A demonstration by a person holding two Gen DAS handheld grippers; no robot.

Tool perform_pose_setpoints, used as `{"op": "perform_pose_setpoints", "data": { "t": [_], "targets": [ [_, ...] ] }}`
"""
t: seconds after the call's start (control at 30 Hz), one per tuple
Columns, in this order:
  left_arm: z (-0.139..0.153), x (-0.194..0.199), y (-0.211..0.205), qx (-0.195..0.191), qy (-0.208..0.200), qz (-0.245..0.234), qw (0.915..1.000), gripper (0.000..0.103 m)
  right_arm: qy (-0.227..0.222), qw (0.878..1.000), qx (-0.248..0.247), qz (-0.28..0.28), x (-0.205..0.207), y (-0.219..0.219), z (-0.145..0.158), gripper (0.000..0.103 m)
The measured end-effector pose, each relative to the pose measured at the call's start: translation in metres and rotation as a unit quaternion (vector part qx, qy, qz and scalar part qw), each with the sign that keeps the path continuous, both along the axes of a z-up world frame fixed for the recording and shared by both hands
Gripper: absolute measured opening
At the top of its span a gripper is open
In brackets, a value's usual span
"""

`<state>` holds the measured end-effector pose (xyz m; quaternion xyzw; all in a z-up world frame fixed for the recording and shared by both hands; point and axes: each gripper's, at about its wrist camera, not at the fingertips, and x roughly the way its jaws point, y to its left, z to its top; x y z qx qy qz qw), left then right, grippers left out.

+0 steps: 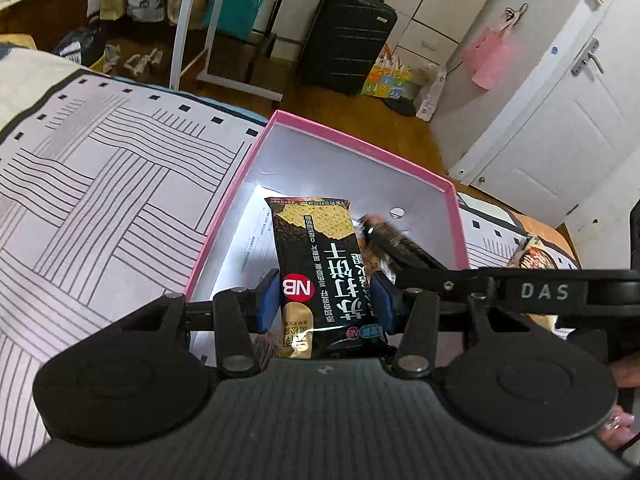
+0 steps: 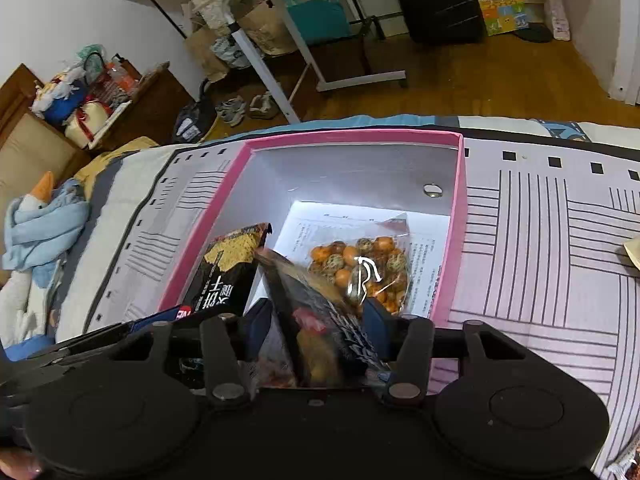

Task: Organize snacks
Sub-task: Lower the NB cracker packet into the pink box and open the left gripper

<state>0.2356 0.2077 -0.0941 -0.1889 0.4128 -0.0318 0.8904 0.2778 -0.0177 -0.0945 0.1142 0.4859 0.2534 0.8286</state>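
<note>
A pink-rimmed white box (image 1: 360,142) sits on a patterned bedspread; it also shows in the right wrist view (image 2: 352,136). My left gripper (image 1: 326,300) is shut on a black soda cracker pack (image 1: 320,264) and holds it over the box's near left side. The pack also shows in the right wrist view (image 2: 228,272). My right gripper (image 2: 316,320) is shut on a dark snack packet (image 2: 320,320), blurred, over the box's near edge; it shows blurred in the left wrist view (image 1: 390,246). A clear bag of orange and speckled snacks (image 2: 364,268) lies inside the box on printed paper (image 2: 360,220).
The bedspread (image 1: 100,184) surrounds the box. Another snack packet (image 1: 536,256) lies on the bed to the right. A black suitcase (image 1: 348,40), a white table frame (image 1: 192,32) and a door (image 1: 560,120) stand beyond the bed. A stuffed goose (image 2: 36,216) lies at the left.
</note>
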Motion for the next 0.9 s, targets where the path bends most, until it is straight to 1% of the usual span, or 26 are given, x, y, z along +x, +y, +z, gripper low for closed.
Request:
{"op": "perform_pose_setpoints", "data": {
  "t": [0.03,0.13,0.2,0.27,0.33,0.4,0.43,0.47,0.6,0.67,0.77,0.9],
  "targets": [
    [-0.004,0.004,0.001,0.000,0.006,0.003,1.0000,0.047,-0.001,1.000,-0.003,-0.003,0.002,0.003,-0.001,0.049],
    [-0.015,0.013,-0.001,0.002,0.022,0.007,0.9997,0.047,-0.016,1.000,-0.025,-0.009,0.004,0.007,-0.006,0.048],
    [-0.021,0.016,-0.004,0.008,0.031,0.009,0.9994,0.047,-0.031,0.999,-0.031,-0.009,0.003,0.006,-0.006,0.049],
    [-0.024,0.018,-0.006,0.013,0.036,0.014,0.9992,0.048,-0.041,0.999,-0.032,-0.007,-0.001,0.003,-0.001,0.049],
    [-0.022,0.012,-0.008,0.023,0.030,0.011,0.9992,0.050,-0.048,0.998,-0.028,0.008,-0.008,-0.003,0.007,0.051],
    [-0.015,0.005,-0.011,0.032,0.019,0.011,0.9993,0.055,-0.054,0.998,-0.019,0.024,-0.017,-0.013,0.017,0.053],
    [-0.010,0.001,-0.012,0.036,0.011,0.011,0.9992,0.061,-0.060,0.998,-0.021,0.030,-0.024,-0.019,0.023,0.053],
    [-0.006,-0.004,-0.014,0.037,0.003,0.009,0.9993,0.062,-0.065,0.997,-0.025,0.036,-0.031,-0.024,0.030,0.053],
    [0.017,-0.024,-0.024,0.040,-0.016,-0.012,0.9990,0.062,-0.077,0.994,-0.055,0.056,-0.063,-0.053,0.053,0.054],
    [0.028,-0.035,-0.032,0.050,-0.022,-0.026,0.9981,0.062,-0.077,0.993,-0.067,0.056,-0.080,-0.072,0.063,0.055],
    [0.050,-0.052,-0.048,0.070,-0.034,-0.052,0.9956,0.062,-0.089,0.991,-0.084,0.049,-0.103,-0.103,0.076,0.057],
    [0.077,-0.072,-0.077,0.089,-0.048,-0.089,0.9909,0.062,-0.105,0.989,-0.103,0.022,-0.129,-0.150,0.087,0.059]
  ]
}}
